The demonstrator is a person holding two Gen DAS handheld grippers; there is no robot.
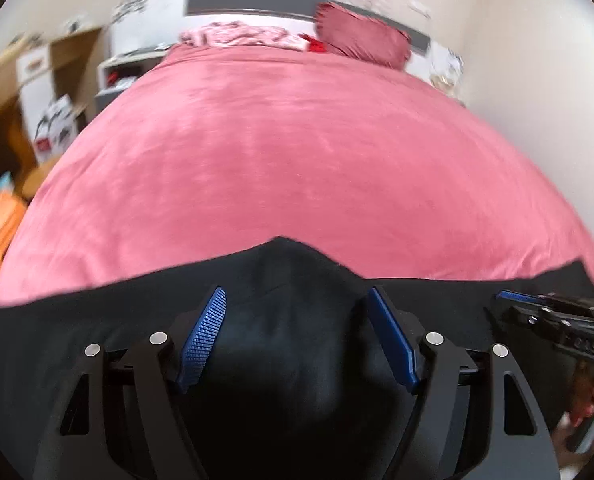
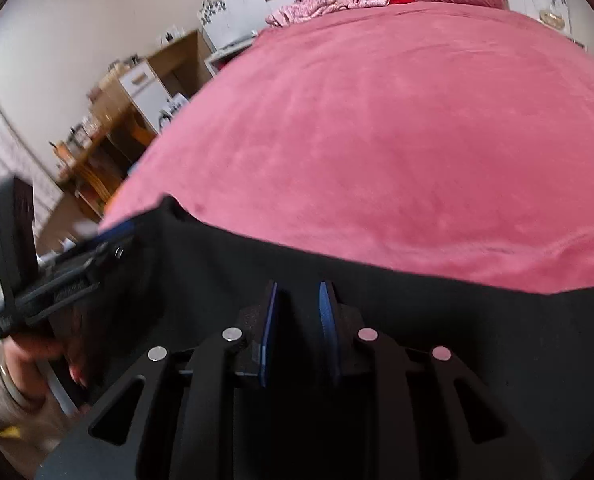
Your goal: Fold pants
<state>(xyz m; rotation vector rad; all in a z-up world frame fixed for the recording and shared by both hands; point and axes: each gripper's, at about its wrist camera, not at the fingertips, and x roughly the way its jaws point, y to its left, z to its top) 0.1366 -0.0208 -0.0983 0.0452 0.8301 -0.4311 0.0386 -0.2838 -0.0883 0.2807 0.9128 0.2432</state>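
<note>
We see the black fabric pants (image 1: 281,320) lying across the near edge of the bed with its pink velvety cover (image 1: 297,152), a peak of cloth bunched up between our tools. The left gripper (image 1: 297,320) has its jaws spread wide over that dark fabric, pinching nothing. The right gripper (image 2: 299,320) has its jaws nearly together with a narrow gap; whether cloth is caught there we cannot tell. No tidy fold shows yet, so we judge the folding to be early, with most of it left.
</note>
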